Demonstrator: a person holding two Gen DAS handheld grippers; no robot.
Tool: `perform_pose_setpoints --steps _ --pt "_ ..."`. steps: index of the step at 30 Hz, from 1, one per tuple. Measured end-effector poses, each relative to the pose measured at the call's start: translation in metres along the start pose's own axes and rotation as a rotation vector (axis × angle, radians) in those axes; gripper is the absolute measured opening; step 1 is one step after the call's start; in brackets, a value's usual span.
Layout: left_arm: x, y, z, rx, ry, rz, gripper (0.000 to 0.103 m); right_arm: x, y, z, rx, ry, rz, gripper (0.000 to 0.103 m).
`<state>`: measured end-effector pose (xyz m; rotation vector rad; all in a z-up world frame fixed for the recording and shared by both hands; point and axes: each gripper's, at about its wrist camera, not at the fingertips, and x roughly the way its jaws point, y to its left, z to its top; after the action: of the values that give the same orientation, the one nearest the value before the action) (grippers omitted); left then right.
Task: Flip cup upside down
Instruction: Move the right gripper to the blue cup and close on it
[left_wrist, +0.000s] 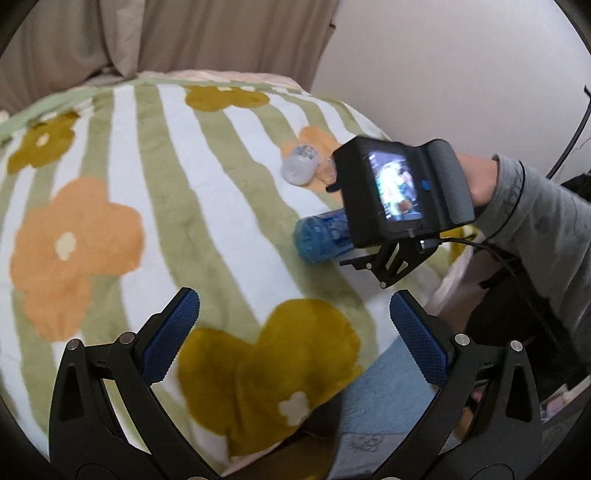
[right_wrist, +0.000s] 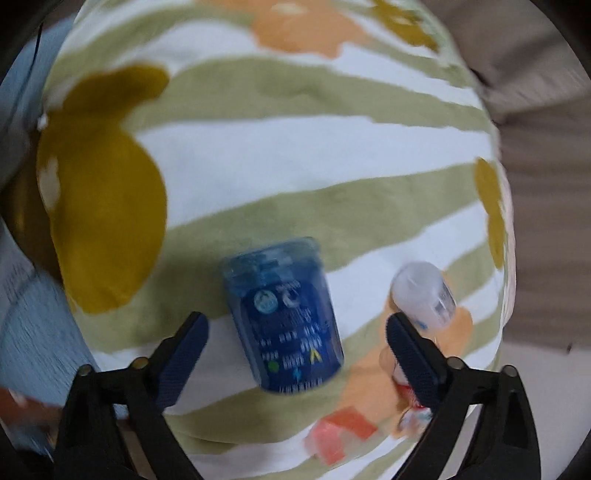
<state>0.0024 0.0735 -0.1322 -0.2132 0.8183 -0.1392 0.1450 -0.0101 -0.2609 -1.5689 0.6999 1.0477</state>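
The right gripper (right_wrist: 297, 338) has its jaws spread around the cup (right_wrist: 282, 317), which lies on its side on the blanket (right_wrist: 258, 147), touching neither pad. Closing squarely on mid-body should allow a clean turn. The left gripper (left_wrist: 295, 336) is also spread, empty. Blur hides the cup's open end; a pale bottle (right_wrist: 424, 291) lies just right.
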Motion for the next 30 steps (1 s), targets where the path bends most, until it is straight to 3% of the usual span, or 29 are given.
perform_pose_setpoints --steps 1,5,9,16,20,25,30 --pt "-0.002 0.0 -0.001 0.006 -0.003 0.014 0.103 0.002 -0.001 0.003 -0.013 0.017 0.005 0.09" --pt "-0.01 0.006 0.0 0.001 -0.024 0.006 0.103 0.015 -0.004 0.01 -0.003 0.069 0.056 0.063" --pt "-0.017 0.013 0.001 -0.022 -0.04 -0.02 0.103 0.015 -0.024 0.012 0.162 0.104 0.124 0.062" --pt "-0.021 0.02 0.006 -0.048 -0.067 -0.037 0.103 0.003 -0.083 -0.013 0.727 0.064 0.382 0.062" --pt "-0.023 0.024 0.007 -0.062 -0.079 -0.054 0.103 0.013 -0.102 -0.036 1.048 0.106 0.507 0.062" --pt "-0.027 0.03 0.004 -0.076 -0.083 -0.065 0.103 0.034 -0.104 -0.049 1.179 0.156 0.534 0.062" --pt "-0.028 0.036 -0.001 -0.089 -0.076 -0.057 0.103 0.045 -0.099 -0.05 1.186 0.187 0.538 0.063"
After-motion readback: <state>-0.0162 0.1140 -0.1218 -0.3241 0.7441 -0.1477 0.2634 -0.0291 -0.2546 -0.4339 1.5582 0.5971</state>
